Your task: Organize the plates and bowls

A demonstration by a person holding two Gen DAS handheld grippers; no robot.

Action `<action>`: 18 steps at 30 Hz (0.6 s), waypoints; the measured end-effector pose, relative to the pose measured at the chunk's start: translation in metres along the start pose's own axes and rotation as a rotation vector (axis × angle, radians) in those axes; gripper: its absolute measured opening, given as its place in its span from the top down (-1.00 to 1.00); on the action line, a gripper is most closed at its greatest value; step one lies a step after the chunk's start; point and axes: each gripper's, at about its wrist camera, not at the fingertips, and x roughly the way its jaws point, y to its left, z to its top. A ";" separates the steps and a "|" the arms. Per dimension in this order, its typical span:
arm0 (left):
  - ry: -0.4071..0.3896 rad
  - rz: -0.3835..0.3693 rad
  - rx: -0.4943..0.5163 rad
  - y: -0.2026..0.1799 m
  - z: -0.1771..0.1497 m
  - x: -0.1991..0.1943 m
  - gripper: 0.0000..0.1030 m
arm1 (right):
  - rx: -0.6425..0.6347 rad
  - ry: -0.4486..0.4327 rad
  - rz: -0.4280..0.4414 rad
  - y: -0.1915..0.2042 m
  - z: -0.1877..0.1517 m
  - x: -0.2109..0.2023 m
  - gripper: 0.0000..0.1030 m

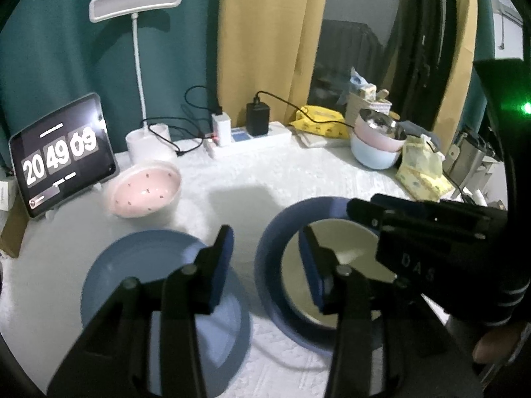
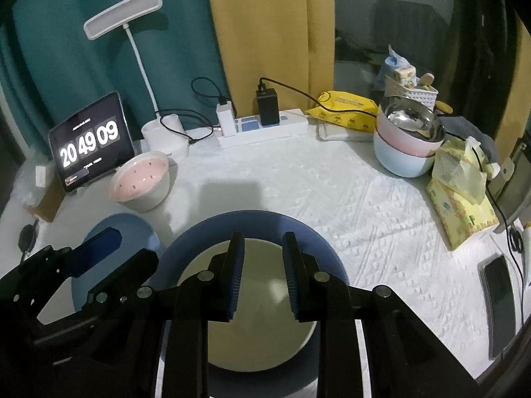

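We see a tabletop [image 2: 332, 199] under a white cloth with a raised, quilted weave, matt and slightly rough. The blue plate [image 1: 132, 265] looks smooth and matt, like plastic; the darker blue plate [image 2: 186, 248] holds a cream dish [image 2: 262, 298] with a soft sheen. The pink bowl [image 1: 146, 189] is glossy, ceramic-looking. In the stacked pastel bowls [image 2: 398, 159] sits a shiny steel liner [image 2: 411, 119]. The tablet [image 2: 89, 142] screen is glossy glass. Both tools, left [image 1: 265, 265] and right [image 2: 262, 275], are matt black plastic with ribbed blue pads [image 2: 235, 285].
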 end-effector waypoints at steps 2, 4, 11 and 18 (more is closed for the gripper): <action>-0.006 0.003 -0.011 0.005 0.002 -0.001 0.17 | -0.005 -0.001 -0.001 0.003 0.002 0.002 0.50; -0.012 0.006 -0.022 0.011 0.003 -0.002 0.17 | -0.009 0.001 0.000 0.008 0.003 0.003 0.48; -0.025 0.018 -0.053 0.030 0.006 -0.005 0.17 | -0.036 -0.001 0.005 0.023 0.010 0.007 0.46; -0.027 0.026 -0.080 0.048 0.007 -0.005 0.17 | -0.063 0.003 0.010 0.039 0.015 0.014 0.46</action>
